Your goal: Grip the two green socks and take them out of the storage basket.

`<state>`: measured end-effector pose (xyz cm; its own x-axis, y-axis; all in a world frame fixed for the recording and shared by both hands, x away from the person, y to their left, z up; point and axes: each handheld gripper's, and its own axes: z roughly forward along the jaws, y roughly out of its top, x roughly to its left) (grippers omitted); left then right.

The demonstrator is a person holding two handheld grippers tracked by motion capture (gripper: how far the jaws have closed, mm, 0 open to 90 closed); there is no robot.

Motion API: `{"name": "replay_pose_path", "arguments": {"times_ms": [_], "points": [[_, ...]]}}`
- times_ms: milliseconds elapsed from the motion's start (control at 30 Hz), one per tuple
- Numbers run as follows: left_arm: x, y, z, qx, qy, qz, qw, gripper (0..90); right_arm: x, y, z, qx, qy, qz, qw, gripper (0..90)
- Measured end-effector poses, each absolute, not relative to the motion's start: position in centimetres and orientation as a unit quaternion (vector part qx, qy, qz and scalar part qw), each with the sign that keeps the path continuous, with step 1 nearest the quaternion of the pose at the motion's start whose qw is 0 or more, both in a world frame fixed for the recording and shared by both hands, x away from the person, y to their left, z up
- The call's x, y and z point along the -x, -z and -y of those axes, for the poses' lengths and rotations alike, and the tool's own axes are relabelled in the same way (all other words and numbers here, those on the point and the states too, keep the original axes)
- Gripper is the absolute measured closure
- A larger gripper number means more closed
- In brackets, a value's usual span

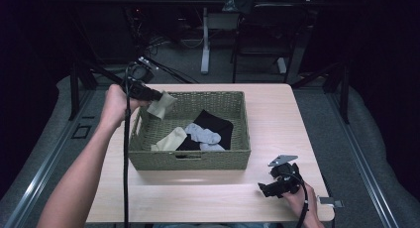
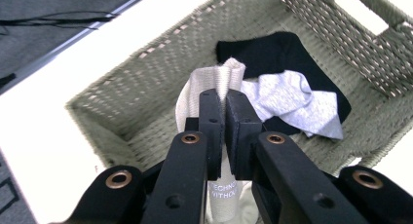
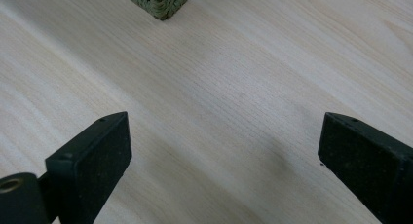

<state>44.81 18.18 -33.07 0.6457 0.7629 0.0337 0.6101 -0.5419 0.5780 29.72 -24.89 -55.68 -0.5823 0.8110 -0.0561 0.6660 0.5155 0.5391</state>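
A cream ribbed fabric sock (image 2: 214,87) is held pinched between the closed jaws of the left gripper (image 2: 224,100) above the far left corner of the rectangular olive woven basket (image 1: 198,161). The right gripper (image 1: 267,188) is rested on the pale wooden table (image 1: 277,114) near right, its jaws spread wide.

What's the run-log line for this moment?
left gripper: shut on beige sock, held over basket | right gripper: open, empty, low over table | in basket: black cloth, grey sock, second beige sock
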Motion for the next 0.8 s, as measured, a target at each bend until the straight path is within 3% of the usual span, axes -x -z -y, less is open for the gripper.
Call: {"name": "replay_pose_path", "arguments": {"times_ms": [267,800], "points": [[-44.1,31.0,-21.4,-0.849,-0.167,-0.420,0.276,86.5,-29.7,55.6,24.8,-0.431,-0.235,-0.858,0.153,4.7],[-42.8,30.9,-28.1,-0.812,-0.185,-0.478,0.279,86.4,-29.7,55.6,24.8,-0.429,-0.234,-0.859,0.153,4.7]]}}
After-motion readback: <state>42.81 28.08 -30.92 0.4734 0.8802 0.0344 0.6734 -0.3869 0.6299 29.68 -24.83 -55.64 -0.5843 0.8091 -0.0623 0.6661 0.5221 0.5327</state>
